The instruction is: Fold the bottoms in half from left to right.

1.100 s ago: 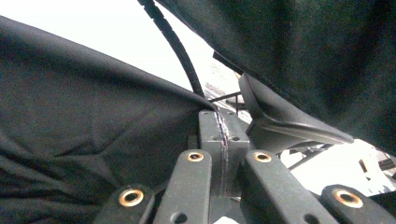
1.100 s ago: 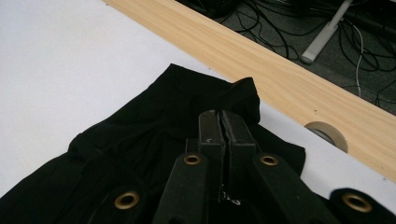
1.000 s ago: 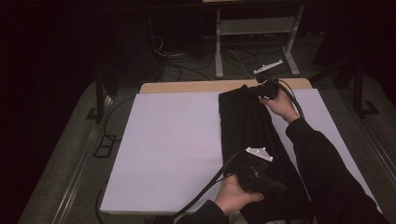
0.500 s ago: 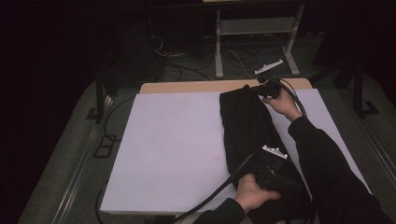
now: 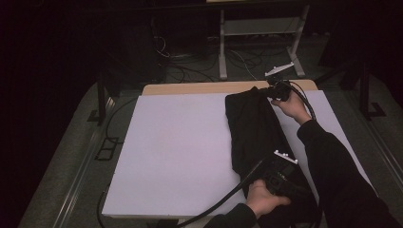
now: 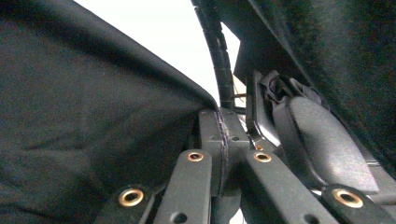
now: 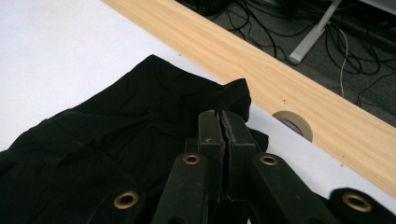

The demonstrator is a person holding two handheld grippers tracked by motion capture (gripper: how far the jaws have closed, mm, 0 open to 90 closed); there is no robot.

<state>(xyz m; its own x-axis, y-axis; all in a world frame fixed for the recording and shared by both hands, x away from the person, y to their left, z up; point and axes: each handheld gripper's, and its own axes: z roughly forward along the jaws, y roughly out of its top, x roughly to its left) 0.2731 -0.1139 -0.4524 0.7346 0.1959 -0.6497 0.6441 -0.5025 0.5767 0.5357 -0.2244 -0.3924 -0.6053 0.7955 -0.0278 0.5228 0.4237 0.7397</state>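
A black garment (image 5: 256, 133) lies lengthwise on the right half of the white table top (image 5: 180, 152). My right gripper (image 5: 273, 91) is at its far end. In the right gripper view the right gripper (image 7: 219, 126) is shut on a raised fold of the garment's edge (image 7: 233, 98). At the near end, by the table's front edge, my left hand holds the left gripper (image 5: 284, 166). In the left gripper view the left gripper (image 6: 219, 133) is shut with the black cloth (image 6: 93, 121) pinched between the jaws and pulled taut to the left.
A wooden strip (image 7: 280, 79) with a round cable hole (image 7: 292, 122) runs along the table's far edge. Beyond it are floor cables (image 5: 190, 61) and a metal stand (image 5: 259, 33). The left half of the white top is bare. A black sleeve (image 6: 327, 56) hangs close on the right.
My left hand has moved right and lower near the front edge, drawing the garment's near end with it. The right gripper has stayed at the far end.
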